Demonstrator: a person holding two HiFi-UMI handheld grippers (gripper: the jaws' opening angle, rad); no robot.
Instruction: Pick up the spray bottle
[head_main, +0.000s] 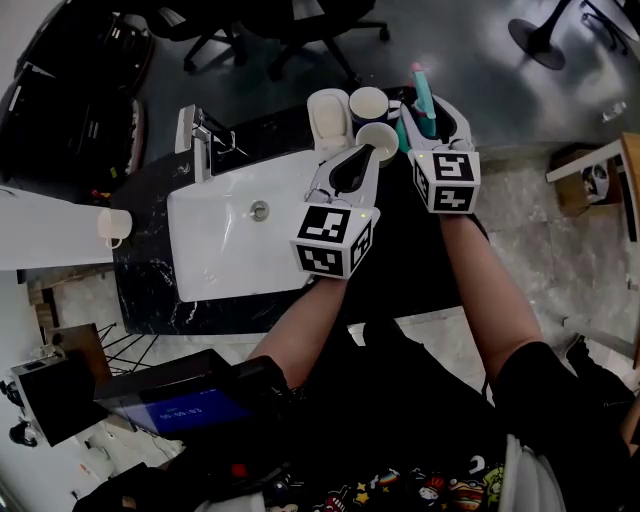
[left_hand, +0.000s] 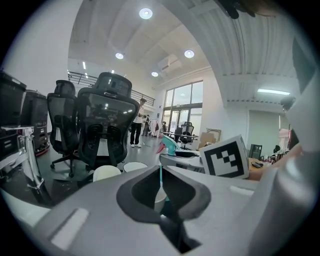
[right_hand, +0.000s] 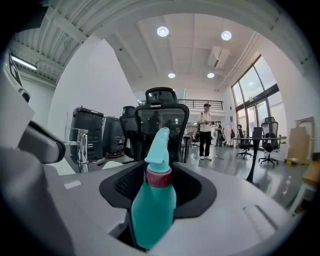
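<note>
Right tool (head_main: 432, 118) grips spray bottle (right_hand: 153, 200); head view shows only its nozzle

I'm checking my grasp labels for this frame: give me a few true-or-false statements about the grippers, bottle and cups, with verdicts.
1. The right gripper is closed on the teal spray bottle. True.
2. The left gripper grips a cup. False: its jaws are together on nothing.
3. The cups stand inside the sink. False: they stand on the black counter beside it.
4. A faucet stands at the sink's edge. True.
</note>
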